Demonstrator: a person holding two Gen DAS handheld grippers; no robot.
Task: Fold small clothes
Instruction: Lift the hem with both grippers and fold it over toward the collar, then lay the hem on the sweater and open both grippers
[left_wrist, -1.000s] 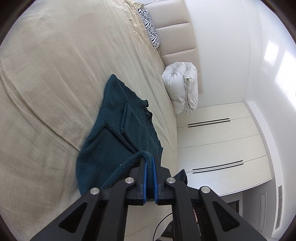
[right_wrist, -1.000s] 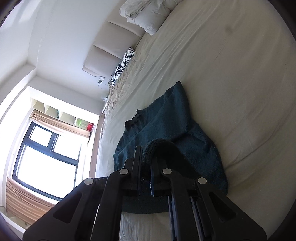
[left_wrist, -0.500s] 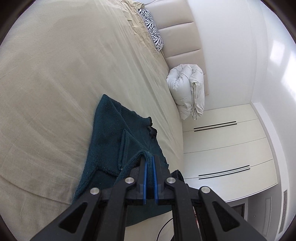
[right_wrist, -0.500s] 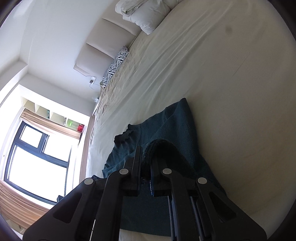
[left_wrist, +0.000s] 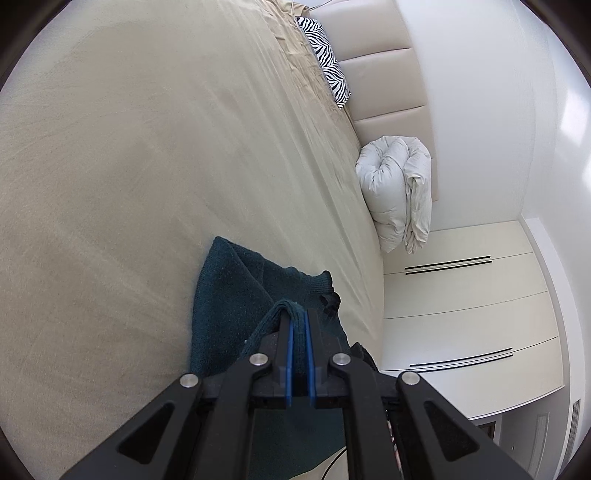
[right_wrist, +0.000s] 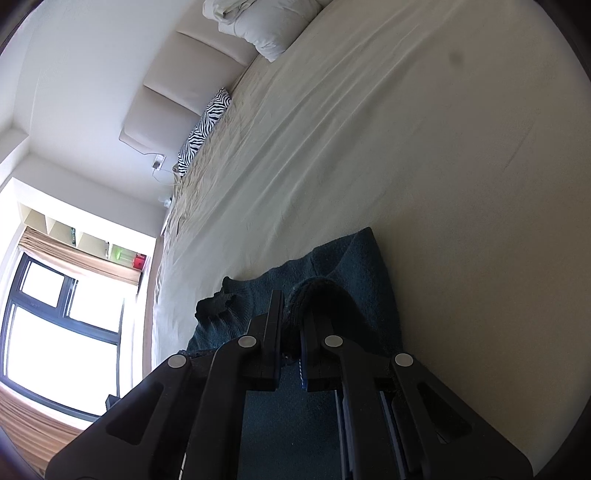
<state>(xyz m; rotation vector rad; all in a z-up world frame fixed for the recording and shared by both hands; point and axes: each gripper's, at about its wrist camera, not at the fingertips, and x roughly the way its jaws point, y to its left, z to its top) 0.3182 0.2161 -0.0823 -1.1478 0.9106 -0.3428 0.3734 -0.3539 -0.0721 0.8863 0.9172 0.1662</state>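
Honestly the risk is a slipped pinch; both claws are clamped on a thick knit edge of the dark teal sweater (left_wrist: 236, 295), left gripper (left_wrist: 300, 325) and right gripper (right_wrist: 293, 314), so a tug could pull 1 corner free and skew the fold; it lies on the beige bed sheet (left_wrist: 147, 147) near the edge, long axis running toward the headboard (left_wrist: 384, 74), neckline (left_wrist: 325, 282) end pointing that way.
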